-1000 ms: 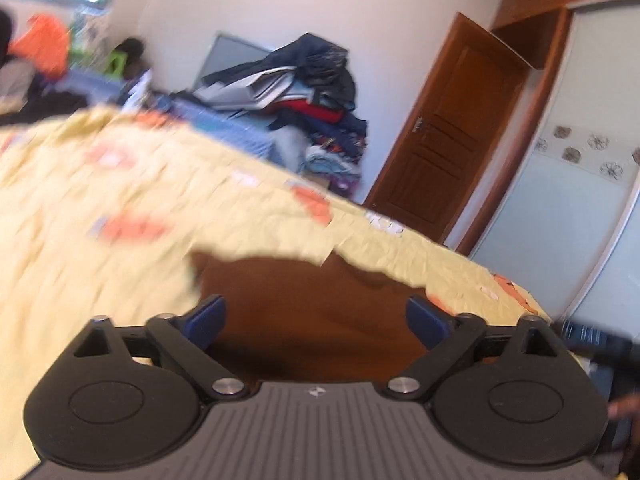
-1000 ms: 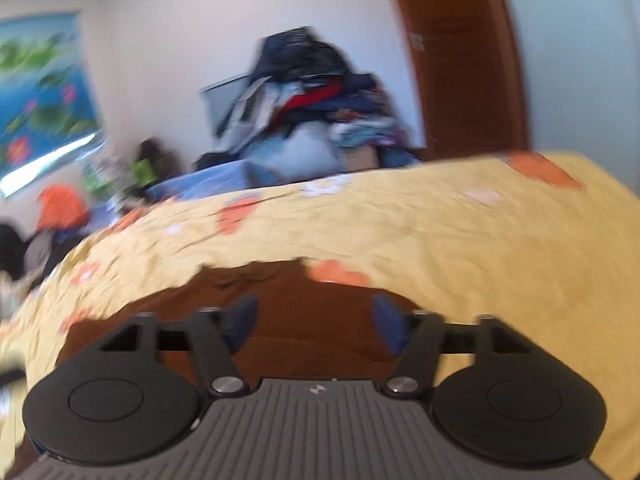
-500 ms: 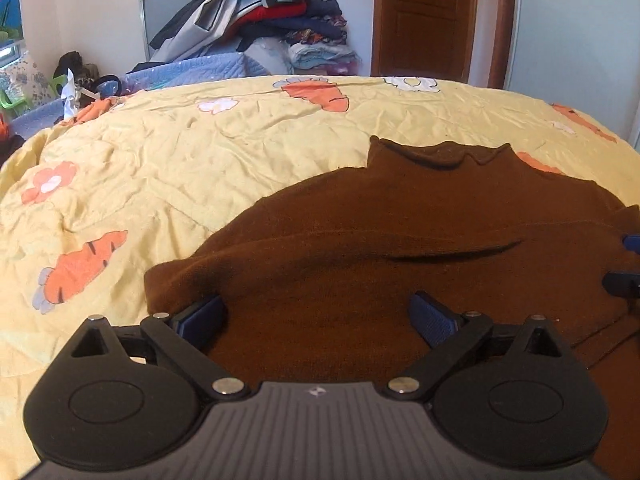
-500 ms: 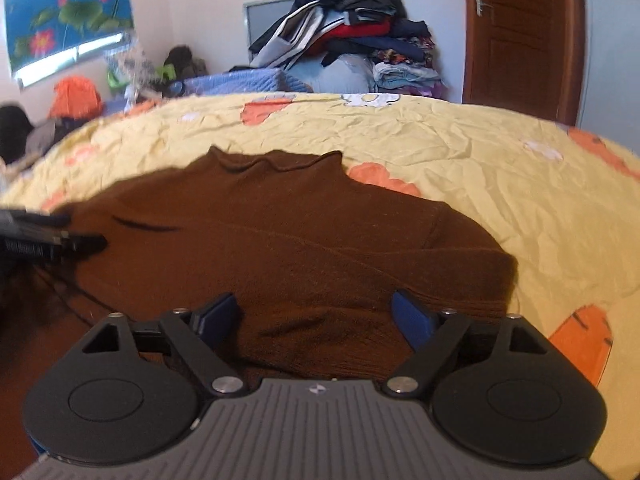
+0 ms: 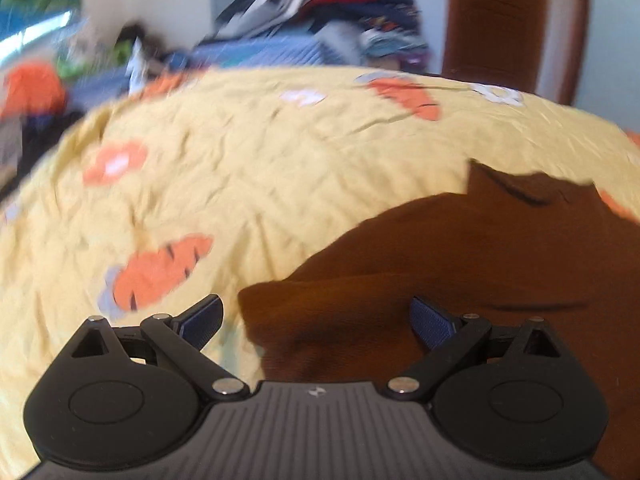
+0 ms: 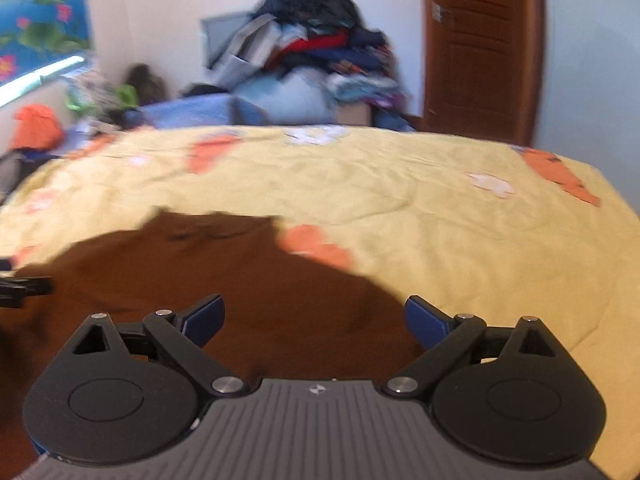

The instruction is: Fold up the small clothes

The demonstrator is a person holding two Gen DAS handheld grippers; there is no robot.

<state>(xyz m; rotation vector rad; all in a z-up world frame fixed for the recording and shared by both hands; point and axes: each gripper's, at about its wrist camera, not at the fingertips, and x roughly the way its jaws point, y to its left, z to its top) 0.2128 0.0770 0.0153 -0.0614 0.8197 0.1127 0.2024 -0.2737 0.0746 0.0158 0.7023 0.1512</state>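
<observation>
On the bed, over the wrinkled yellow quilt with orange carrot and flower prints [image 5: 256, 184], I see the dark brown knit sweater [image 5: 500, 256] spread flat, collar pointing to the far side. My left gripper [image 5: 316, 318] is spread wide with nothing between its blue pads; the end of the sweater's sleeve lies between them below, but I can't tell if they touch it. My right gripper [image 6: 314, 316] is wide apart too, empty, hovering over the other side of the same sweater [image 6: 224, 276], its right pad near the cloth's edge where the quilt [image 6: 420, 200] begins. Both views blurred. Beyond the bed a messy heap of mixed clothes [image 6: 316, 52] sits against the white wall, brown wooden door [image 6: 480, 48] to its right.
</observation>
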